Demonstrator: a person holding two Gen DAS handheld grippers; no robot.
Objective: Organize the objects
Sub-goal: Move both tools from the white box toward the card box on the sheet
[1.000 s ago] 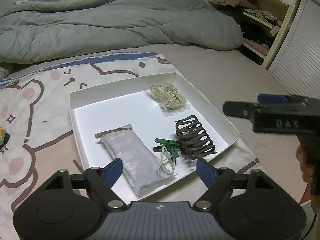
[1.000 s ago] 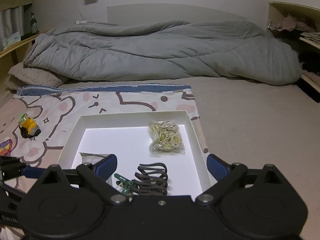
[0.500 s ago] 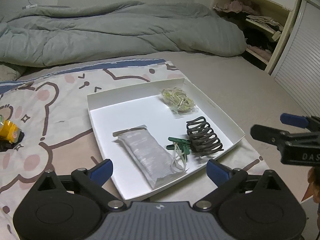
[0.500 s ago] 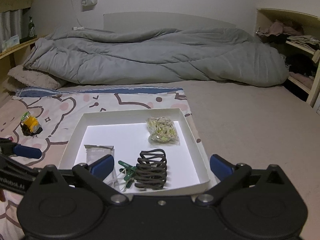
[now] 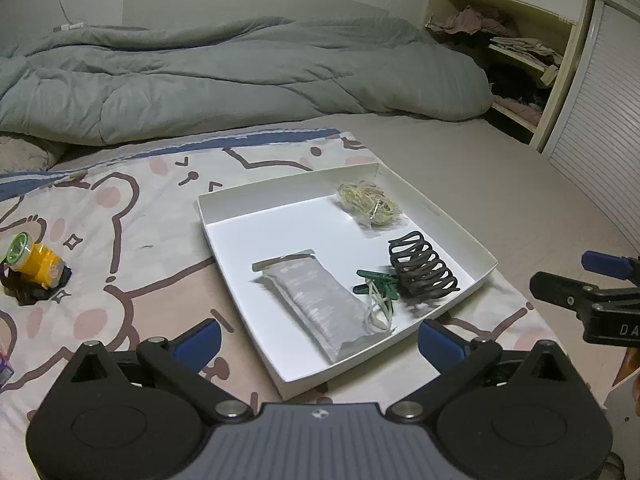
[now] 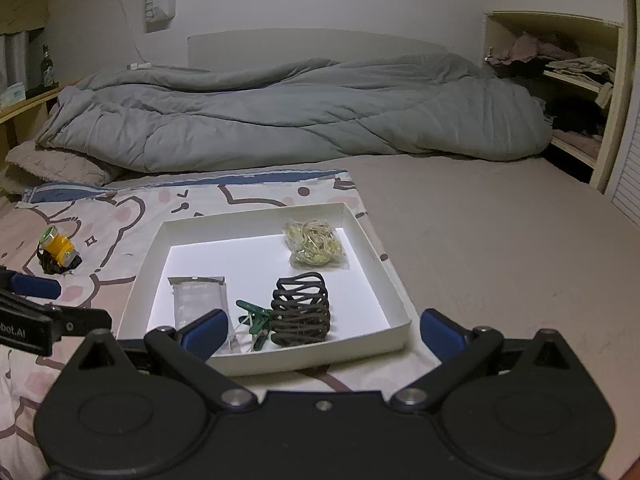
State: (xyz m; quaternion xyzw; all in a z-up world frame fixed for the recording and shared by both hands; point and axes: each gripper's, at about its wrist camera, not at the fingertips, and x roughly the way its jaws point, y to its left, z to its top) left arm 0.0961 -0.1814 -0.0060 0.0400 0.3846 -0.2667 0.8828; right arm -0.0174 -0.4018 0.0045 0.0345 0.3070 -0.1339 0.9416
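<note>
Both grippers hover empty over the near edge of the bed: our left gripper (image 5: 318, 340) has just been spreading its jaws and now stands at its widest with nothing between the blue pads, and our right gripper (image 6: 322, 330) is equally wide and bare. We judge this a pause between picks, hands free to choose. The white tray (image 5: 408, 200) sits on the bear-print sheet (image 5: 132, 240) as the collecting place, so small things gather inside it. We count four kinds there: one grey pouch (image 5: 316, 300), one black hair claw (image 5: 422, 270), one bag of rubber bands (image 5: 370, 204), and green clips (image 5: 378, 280), apparently two. One yellow toy (image 5: 36, 266) lies outside, well apart on the sheet, likely next.
</note>
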